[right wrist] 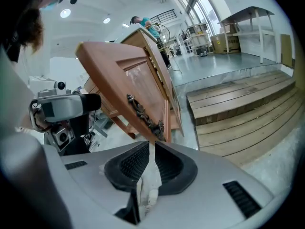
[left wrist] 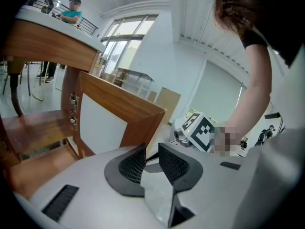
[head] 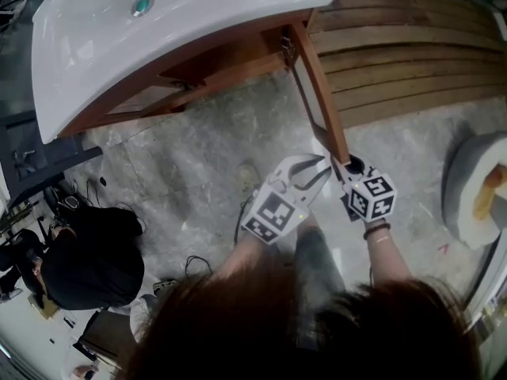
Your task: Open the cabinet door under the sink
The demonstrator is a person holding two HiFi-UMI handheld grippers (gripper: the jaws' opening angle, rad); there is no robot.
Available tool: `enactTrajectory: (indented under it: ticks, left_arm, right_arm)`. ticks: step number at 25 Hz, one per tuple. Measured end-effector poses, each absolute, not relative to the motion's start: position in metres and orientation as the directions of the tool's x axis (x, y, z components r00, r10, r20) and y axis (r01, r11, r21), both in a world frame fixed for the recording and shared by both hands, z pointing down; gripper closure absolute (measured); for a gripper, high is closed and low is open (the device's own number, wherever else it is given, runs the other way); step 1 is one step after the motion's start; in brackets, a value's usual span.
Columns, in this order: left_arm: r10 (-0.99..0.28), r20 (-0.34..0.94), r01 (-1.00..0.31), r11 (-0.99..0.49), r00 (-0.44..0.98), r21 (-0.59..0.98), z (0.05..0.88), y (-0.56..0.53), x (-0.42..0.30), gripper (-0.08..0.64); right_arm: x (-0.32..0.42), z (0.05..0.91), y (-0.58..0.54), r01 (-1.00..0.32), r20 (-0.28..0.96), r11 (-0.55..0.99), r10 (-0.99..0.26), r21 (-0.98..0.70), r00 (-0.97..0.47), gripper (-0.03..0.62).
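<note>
A white sink [head: 198,22] tops a brown wooden cabinet. Its cabinet door [head: 321,93] stands swung out and shows edge-on in the head view. My right gripper [head: 351,167] sits at the door's free outer edge. In the right gripper view the door [right wrist: 128,80], with its dark ornate handle [right wrist: 143,116], runs down into the narrow gap of my right gripper [right wrist: 151,147], whose jaws are shut on that edge. My left gripper [head: 321,167] hangs just left of the door, open and holding nothing. From my left gripper [left wrist: 151,149] I see the door's white inner face [left wrist: 102,123].
The open cabinet's wooden shelf [left wrist: 33,128] lies behind the door. A slatted wooden platform [head: 412,46] runs along the right. A person in black [head: 87,260] crouches at the left, with cables on the grey stone floor. A round grey block [head: 475,188] stands at the right edge.
</note>
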State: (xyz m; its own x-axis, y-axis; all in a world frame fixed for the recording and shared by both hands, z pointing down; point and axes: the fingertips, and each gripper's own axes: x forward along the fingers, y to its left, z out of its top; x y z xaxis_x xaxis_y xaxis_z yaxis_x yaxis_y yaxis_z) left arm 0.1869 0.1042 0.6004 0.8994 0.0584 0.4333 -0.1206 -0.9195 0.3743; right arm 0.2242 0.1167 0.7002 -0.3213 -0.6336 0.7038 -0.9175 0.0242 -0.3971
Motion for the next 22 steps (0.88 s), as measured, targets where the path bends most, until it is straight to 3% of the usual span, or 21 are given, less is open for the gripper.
enactTrajectory:
  ticks: [11, 16, 22]
  left_arm:
    - [-0.046, 0.44, -0.214, -0.916, 0.897, 0.339, 0.545, 0.086, 0.151, 0.489]
    - [-0.196, 0.4, -0.329, -0.896, 0.895, 0.297, 0.484, 0.047, 0.128, 0.541]
    - [-0.307, 0.356, -0.391, -0.899, 0.883, 0.195, 0.397, 0.012, 0.099, 0.551]
  right_arm:
    - [0.161, 0.607, 0.122, -0.878, 0.613, 0.079, -0.687, -0.472, -0.39, 0.548]
    - [0.129, 0.527, 0.097, -0.851, 0.51, 0.194, -0.728, -0.488, -0.458, 0.549]
    - [0.116, 0.439, 0.061, -0.841, 0.418, 0.334, -0.752, -0.426, -0.51, 0.578]
